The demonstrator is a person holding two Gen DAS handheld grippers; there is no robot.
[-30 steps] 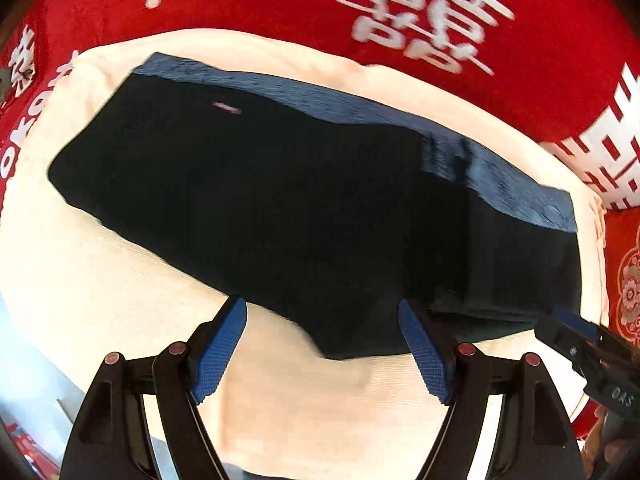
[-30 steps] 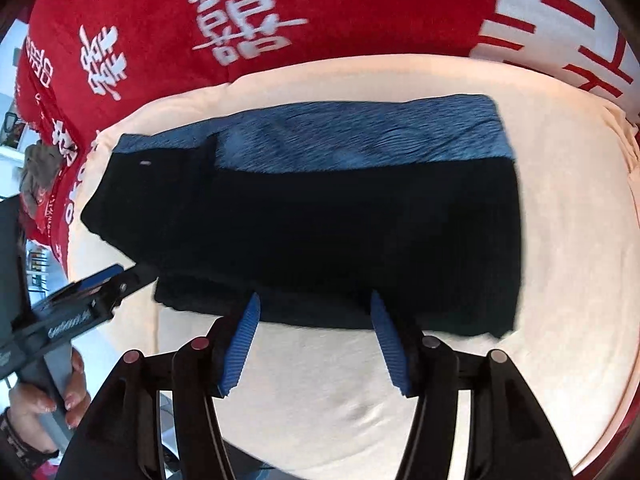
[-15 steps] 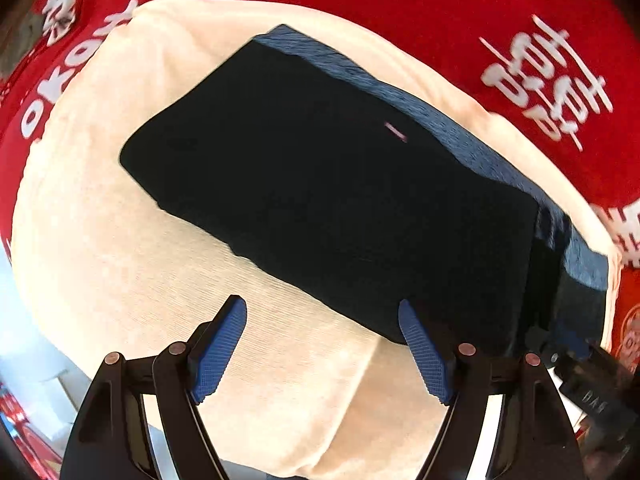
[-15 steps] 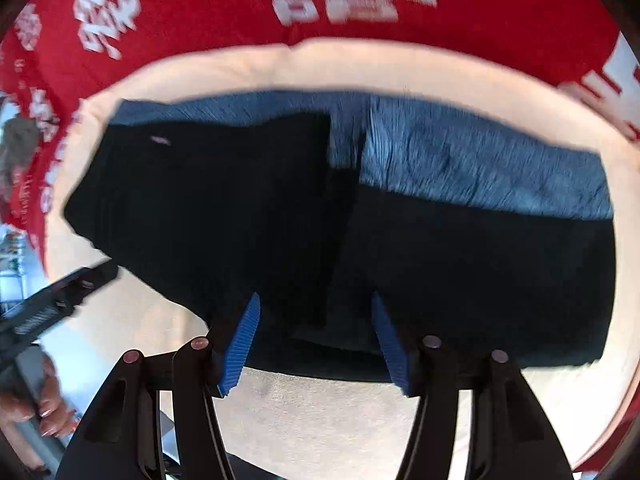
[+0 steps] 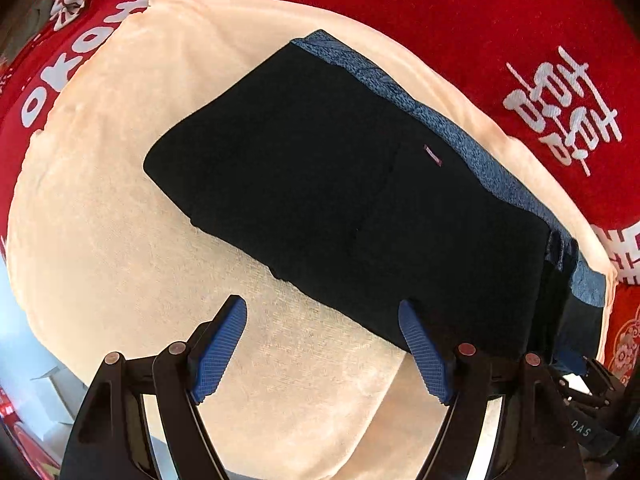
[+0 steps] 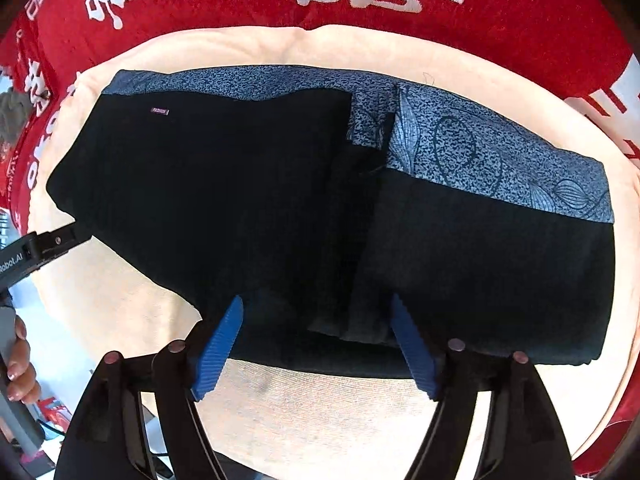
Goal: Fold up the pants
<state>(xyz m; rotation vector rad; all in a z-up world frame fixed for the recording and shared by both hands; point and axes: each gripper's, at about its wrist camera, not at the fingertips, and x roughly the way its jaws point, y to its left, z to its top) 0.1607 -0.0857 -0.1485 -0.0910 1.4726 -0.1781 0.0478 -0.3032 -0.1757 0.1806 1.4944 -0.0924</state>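
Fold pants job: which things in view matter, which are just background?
In play: pants, left hand-held gripper open over the cream towel, right hand-held gripper with jaws opening above the pants' near edge.
Background: red blanket, white box.

Left wrist view: fisheye mounted behind the left claw, looking steeply down, close over the near left part of the cream towel. Right wrist view: same mounting behind the right claw, looking straight down, close over the near edge of the dark pants. Shared ground: both views take in the pants, the towel and the red cloth at the far side. Each view catches the other claw at its edge.
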